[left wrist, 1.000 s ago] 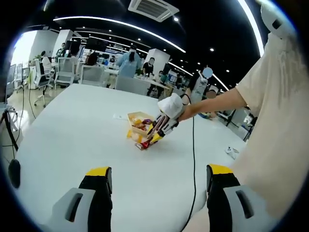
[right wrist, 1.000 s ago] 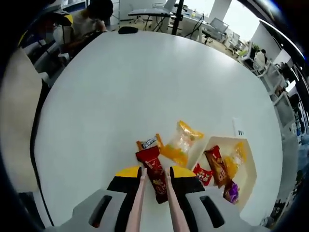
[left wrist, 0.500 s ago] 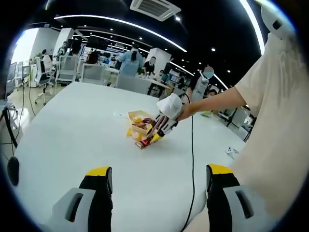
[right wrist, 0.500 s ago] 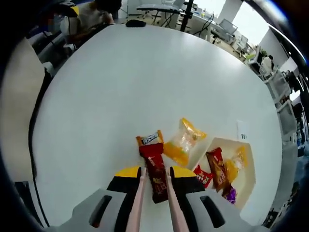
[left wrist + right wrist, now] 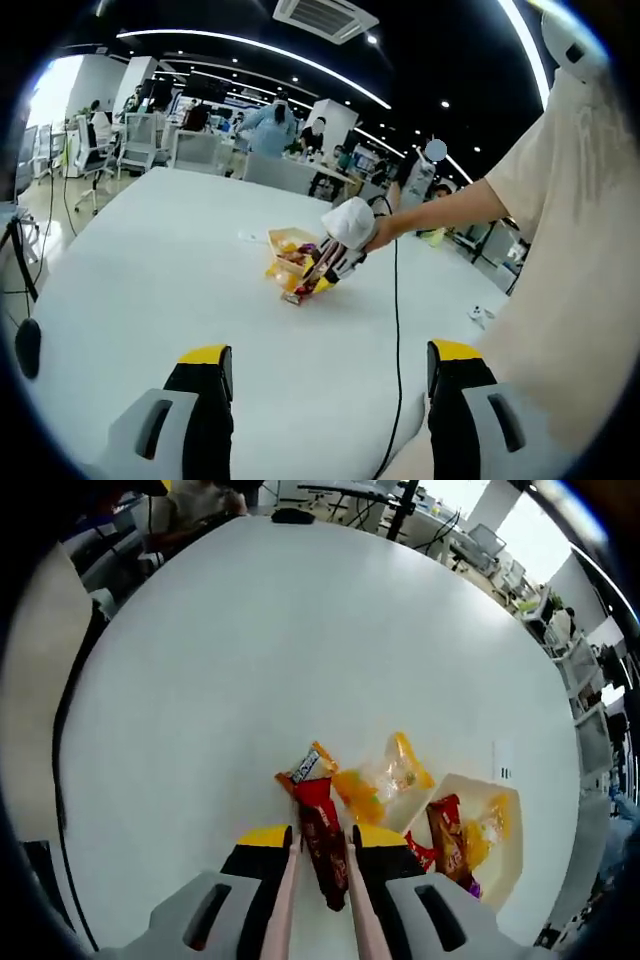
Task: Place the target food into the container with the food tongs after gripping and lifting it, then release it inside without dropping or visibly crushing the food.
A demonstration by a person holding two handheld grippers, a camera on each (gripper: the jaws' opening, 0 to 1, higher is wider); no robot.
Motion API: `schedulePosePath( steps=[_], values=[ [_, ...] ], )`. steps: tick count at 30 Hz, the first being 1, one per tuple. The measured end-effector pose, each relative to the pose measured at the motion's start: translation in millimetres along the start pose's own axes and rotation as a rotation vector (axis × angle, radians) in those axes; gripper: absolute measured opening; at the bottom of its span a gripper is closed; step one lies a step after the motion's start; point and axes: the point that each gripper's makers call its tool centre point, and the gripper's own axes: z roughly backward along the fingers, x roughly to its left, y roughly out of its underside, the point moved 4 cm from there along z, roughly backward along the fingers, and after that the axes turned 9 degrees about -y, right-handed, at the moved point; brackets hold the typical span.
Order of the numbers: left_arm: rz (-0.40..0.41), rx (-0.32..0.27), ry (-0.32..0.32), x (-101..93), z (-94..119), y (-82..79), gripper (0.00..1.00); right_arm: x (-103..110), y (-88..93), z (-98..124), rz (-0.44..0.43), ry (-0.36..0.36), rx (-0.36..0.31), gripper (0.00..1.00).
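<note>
The red snack packet (image 5: 322, 835) has risen off the bench (image 5: 250, 660), pinched by tongs (image 5: 318, 900) in the clenched right claw (image 5: 318, 852). Left claw (image 5: 325, 375) hangs released. Swing gently over the container (image 5: 500, 815), keeping pressure light.

On the table (image 5: 250, 650), three snack packets are lying outside: one red (image 5: 322, 838), one orange (image 5: 305, 767), one yellow (image 5: 385, 780). One container (image 5: 505, 865) is holding at least three more packets.

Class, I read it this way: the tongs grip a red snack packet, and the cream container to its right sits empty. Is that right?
Not quite. In the right gripper view the tongs do grip the red snack packet, but the cream container isn't empty; it already holds several packets.
</note>
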Motion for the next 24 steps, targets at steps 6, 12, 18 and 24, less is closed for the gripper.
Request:
schedulePosePath(
  steps=[6, 12, 18, 24],
  values=[
    [0.007, -0.001, -0.003, 1.7, 1.0, 1.1, 0.79, -2.7, 2.1, -1.4, -0.023, 0.017, -0.005, 0.22],
    [0.004, -0.001, 0.002, 1.8, -0.6, -0.1, 0.79, -2.8, 2.5, -1.4, -0.036, 0.017, -0.009, 0.22],
    [0.006, -0.004, -0.003, 3.9, -0.3, -1.0, 0.79, -2.2, 2.5, -0.6, -0.047, 0.028, -0.013, 0.21],
    [0.006, -0.003, -0.002, 4.1, -0.1, -0.3, 0.79, -2.6, 4.2, -1.0, -0.072, 0.031, -0.021, 0.2]
  ],
)
